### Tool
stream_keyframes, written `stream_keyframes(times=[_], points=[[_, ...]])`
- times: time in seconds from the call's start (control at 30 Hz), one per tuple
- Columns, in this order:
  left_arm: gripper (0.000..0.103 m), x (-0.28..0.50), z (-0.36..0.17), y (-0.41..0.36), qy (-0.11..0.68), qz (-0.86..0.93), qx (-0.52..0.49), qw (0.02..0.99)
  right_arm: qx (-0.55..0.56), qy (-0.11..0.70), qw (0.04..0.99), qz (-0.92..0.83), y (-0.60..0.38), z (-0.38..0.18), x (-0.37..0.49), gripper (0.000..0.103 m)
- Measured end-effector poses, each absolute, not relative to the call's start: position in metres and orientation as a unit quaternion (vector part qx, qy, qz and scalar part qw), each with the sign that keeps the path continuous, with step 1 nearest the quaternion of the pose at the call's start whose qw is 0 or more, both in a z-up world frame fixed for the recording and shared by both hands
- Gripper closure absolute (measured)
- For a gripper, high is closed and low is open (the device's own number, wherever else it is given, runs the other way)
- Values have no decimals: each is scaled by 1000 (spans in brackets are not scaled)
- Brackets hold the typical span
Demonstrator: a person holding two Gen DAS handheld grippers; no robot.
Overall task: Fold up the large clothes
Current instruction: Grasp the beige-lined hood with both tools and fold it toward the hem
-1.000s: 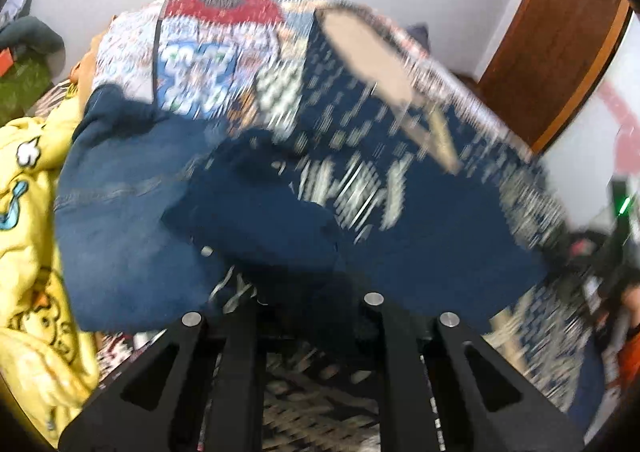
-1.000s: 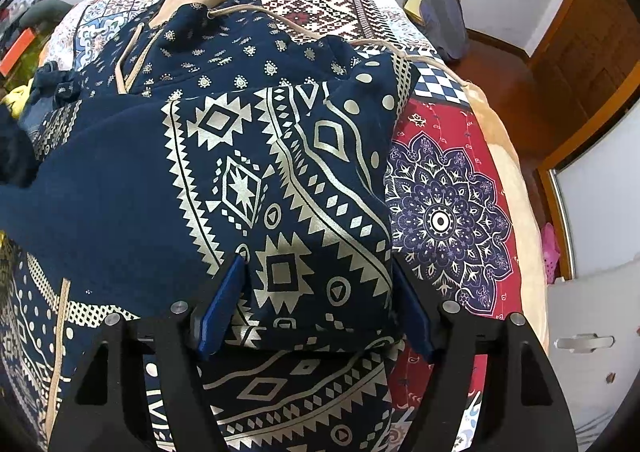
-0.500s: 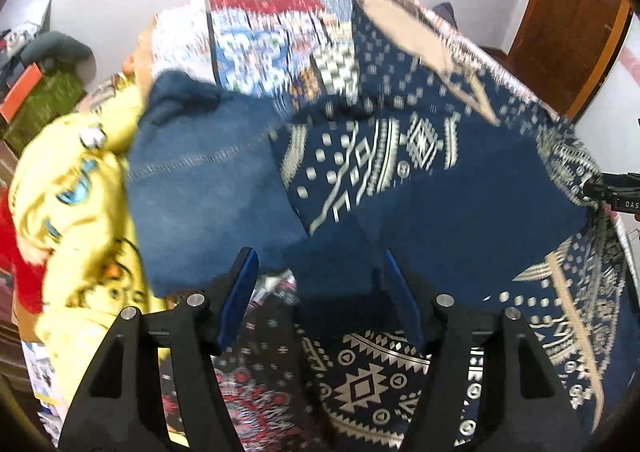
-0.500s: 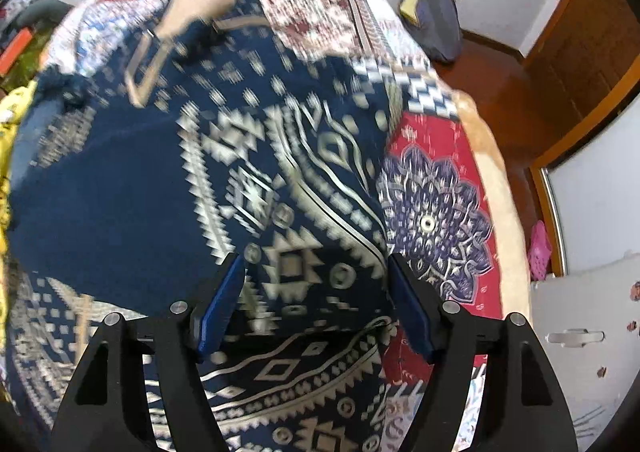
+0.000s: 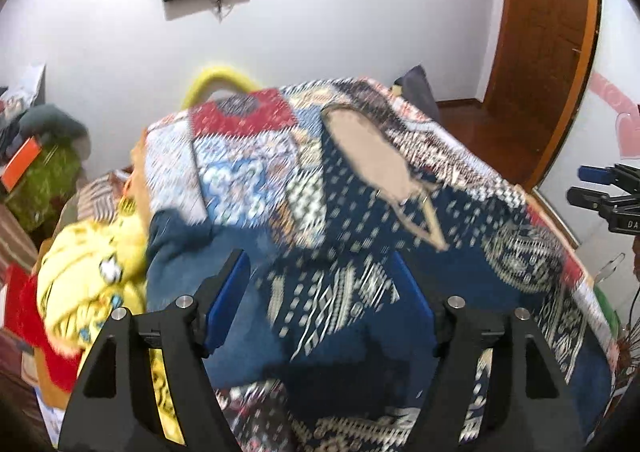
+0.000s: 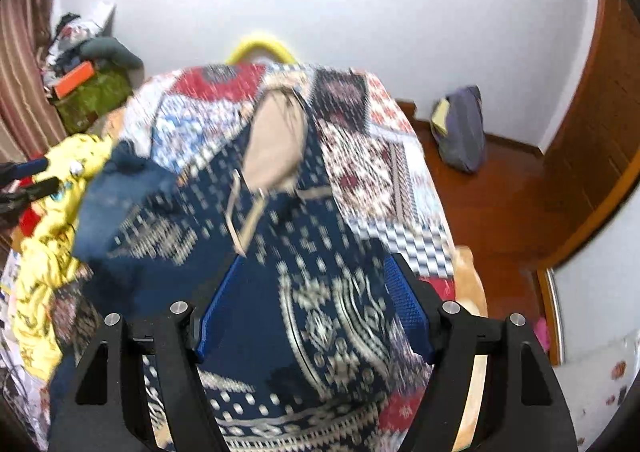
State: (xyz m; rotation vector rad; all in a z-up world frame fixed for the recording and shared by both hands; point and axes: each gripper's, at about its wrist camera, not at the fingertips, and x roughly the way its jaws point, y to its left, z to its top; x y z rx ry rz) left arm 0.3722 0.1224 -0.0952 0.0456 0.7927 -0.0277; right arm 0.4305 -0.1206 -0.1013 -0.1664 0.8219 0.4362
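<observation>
Above the near end of the bed with its patchwork cover (image 5: 240,155), the left gripper (image 5: 320,292) hangs raised and tipped forward, looking across the bed toward the white wall; its blue-padded fingers (image 5: 226,300) stand wide apart with nothing between them. The right gripper (image 6: 312,296) is posed the same way, high over the near edge and aimed down the length of the bed, jaws likewise spread and holding nothing. Under both lies the navy hooded garment with a pale geometric print (image 6: 312,252), spread lengthwise on the cover, its tan-lined hood (image 6: 276,143) toward the far end and two tan drawstrings (image 6: 240,219) trailing from it down the chest. A plain blue part of the garment is folded across the body on the left side (image 5: 192,252). Both views are blurred, so the finer creases cannot be made out. A crumpled yellow printed cloth (image 5: 84,272) sits just beside the garment's left edge, and a brown wooden door (image 5: 544,43) stands to the right of the bed.
</observation>
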Motion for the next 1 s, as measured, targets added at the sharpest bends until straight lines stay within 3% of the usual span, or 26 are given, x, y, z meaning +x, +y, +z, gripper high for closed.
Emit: stream_keyframes(times=[0.23,0.57,1.0], points=[[27,442,-107,95,389,-33,32,920,-76,407,887,206,-93,-118,492,34],[27,552,-188,94,448,-24,-3,894,-53,483,849,209,-49,-195,582,34],[29,626,-286,127,510,9,-142,848,16,567,804,179,-48,-281,650,35]])
